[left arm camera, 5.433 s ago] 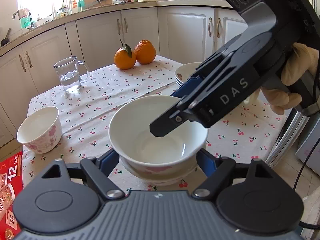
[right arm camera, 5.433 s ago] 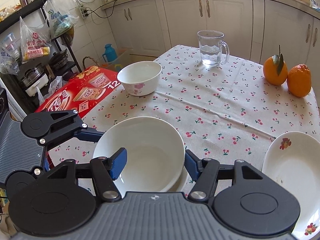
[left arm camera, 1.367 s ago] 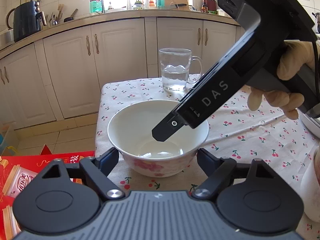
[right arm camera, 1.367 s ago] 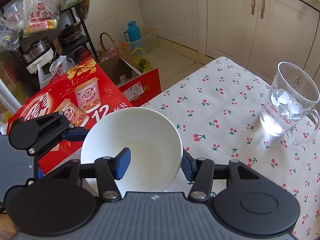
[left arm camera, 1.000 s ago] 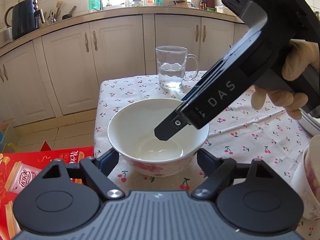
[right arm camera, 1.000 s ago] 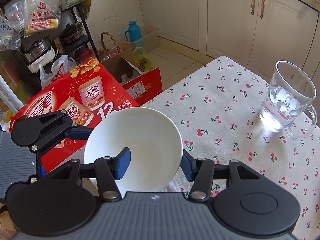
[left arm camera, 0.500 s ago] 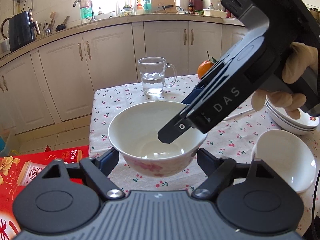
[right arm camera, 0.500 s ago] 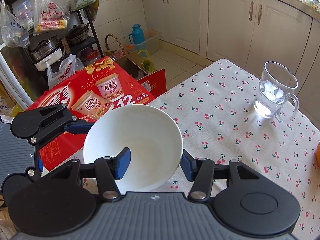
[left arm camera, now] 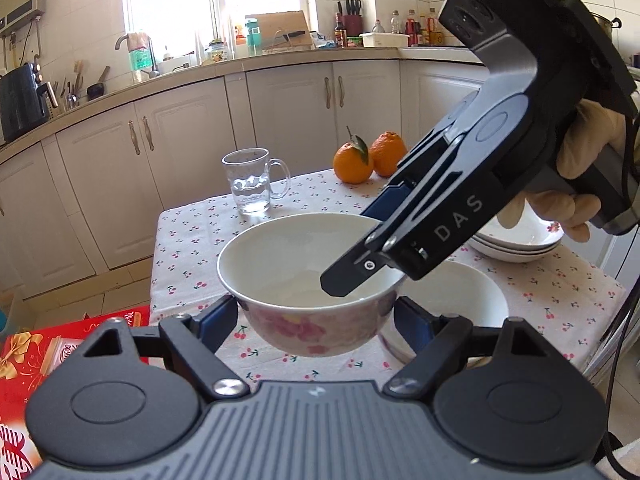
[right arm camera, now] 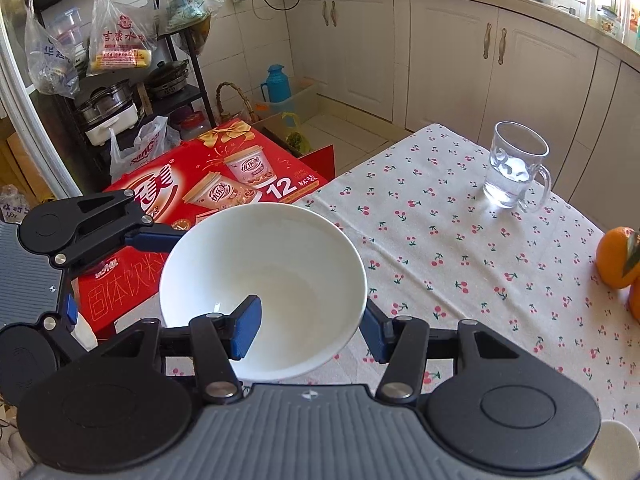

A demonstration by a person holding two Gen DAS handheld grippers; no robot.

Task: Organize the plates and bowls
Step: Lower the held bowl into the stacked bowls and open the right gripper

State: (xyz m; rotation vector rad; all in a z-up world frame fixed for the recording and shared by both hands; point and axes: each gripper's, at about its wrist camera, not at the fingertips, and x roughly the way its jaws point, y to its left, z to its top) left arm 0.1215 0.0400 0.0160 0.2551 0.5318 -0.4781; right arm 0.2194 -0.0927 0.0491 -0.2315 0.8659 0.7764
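A white bowl with pink flowers on its outside hangs in the air above the cherry-print table. My left gripper is shut on it, one pad on each side of its wall. My right gripper comes in from the upper right in a gloved hand. It is shut on the far rim. In the right wrist view the same bowl shows one finger of my right gripper inside it and one outside. A second white bowl sits on the table just right of the held one, and stacked plates lie behind it.
A glass mug of water and two oranges stand toward the table's far side. A red gift box lies on the floor beside the table's left edge. White kitchen cabinets run behind.
Both grippers have carried the bowl up and to the right across the table. It now hangs clear of the cloth, and the second bowl, the plates and the oranges have come into the left view.
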